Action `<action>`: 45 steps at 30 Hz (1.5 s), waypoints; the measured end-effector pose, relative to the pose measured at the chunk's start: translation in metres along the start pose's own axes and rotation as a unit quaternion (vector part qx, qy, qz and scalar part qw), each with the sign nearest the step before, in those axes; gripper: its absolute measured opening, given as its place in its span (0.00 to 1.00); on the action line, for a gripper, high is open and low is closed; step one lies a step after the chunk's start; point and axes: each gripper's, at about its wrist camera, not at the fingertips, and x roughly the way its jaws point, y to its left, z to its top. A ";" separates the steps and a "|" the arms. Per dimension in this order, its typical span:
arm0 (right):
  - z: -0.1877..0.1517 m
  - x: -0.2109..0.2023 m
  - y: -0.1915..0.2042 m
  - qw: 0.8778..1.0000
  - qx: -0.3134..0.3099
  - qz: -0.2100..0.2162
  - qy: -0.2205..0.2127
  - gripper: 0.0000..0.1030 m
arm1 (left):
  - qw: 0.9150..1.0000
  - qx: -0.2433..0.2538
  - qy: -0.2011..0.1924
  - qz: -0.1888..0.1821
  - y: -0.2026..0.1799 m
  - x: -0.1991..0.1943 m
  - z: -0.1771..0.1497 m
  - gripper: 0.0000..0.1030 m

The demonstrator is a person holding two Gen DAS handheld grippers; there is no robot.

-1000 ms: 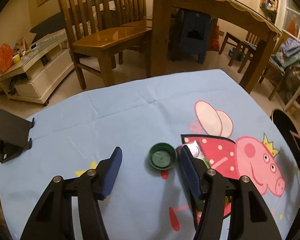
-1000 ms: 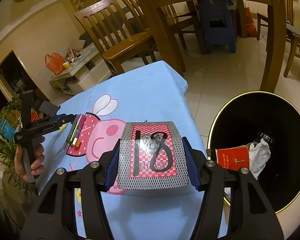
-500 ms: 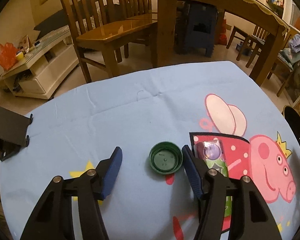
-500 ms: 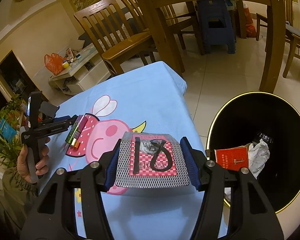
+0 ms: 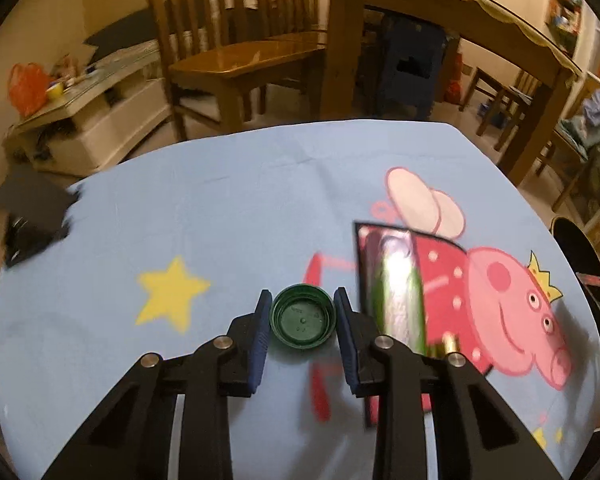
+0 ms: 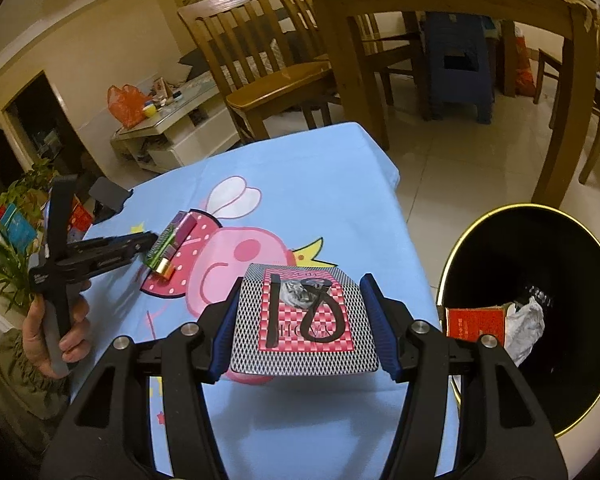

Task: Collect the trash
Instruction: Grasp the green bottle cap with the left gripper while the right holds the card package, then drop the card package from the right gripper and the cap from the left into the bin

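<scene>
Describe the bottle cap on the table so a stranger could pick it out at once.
Start at the light blue cartoon-pig tablecloth. Between its yellow star and the shiny green foil wrapper lies a small round dark green plastic bottle cap, hollow side up, between the closing left gripper. It alone is round and open like a cup.

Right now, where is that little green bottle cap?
In the left wrist view, the cap lies open side up on the blue cloth, between the closing jaws of the left gripper, just left of the shiny green wrapper.
</scene>
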 end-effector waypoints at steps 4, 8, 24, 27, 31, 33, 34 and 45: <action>-0.001 -0.001 0.006 1.000 -0.016 0.003 -0.004 0.54 | 0.999 -0.017 -0.029 0.016 0.007 -0.037 -0.013 0.28; -0.002 -0.001 0.012 1.000 -0.031 -0.001 -0.007 0.54 | 0.997 -0.020 -0.060 0.033 -0.002 -0.078 -0.017 0.28; -0.007 -0.024 -0.004 0.997 -0.037 -0.059 -0.034 0.54 | 0.987 0.086 -0.130 0.043 -0.134 -0.139 -0.024 0.29; -0.004 -0.038 -0.026 0.997 -0.007 -0.066 -0.048 0.54 | 0.985 0.103 -0.134 0.038 -0.156 -0.141 -0.025 0.29; -0.004 -0.057 -0.061 0.994 0.041 -0.085 -0.063 0.54 | 0.982 0.129 -0.136 0.029 -0.186 -0.141 -0.026 0.29; -0.003 -0.064 -0.078 0.991 0.060 -0.094 -0.069 0.54 | 0.980 0.140 -0.136 0.025 -0.198 -0.139 -0.027 0.29; -0.002 -0.068 -0.083 0.990 0.065 -0.097 -0.074 0.54 | 0.980 0.144 -0.136 0.023 -0.203 -0.138 -0.027 0.29; -0.001 -0.096 -0.143 0.973 0.126 -0.159 -0.106 0.65 | 0.973 0.193 -0.127 -0.003 -0.264 -0.118 -0.020 0.29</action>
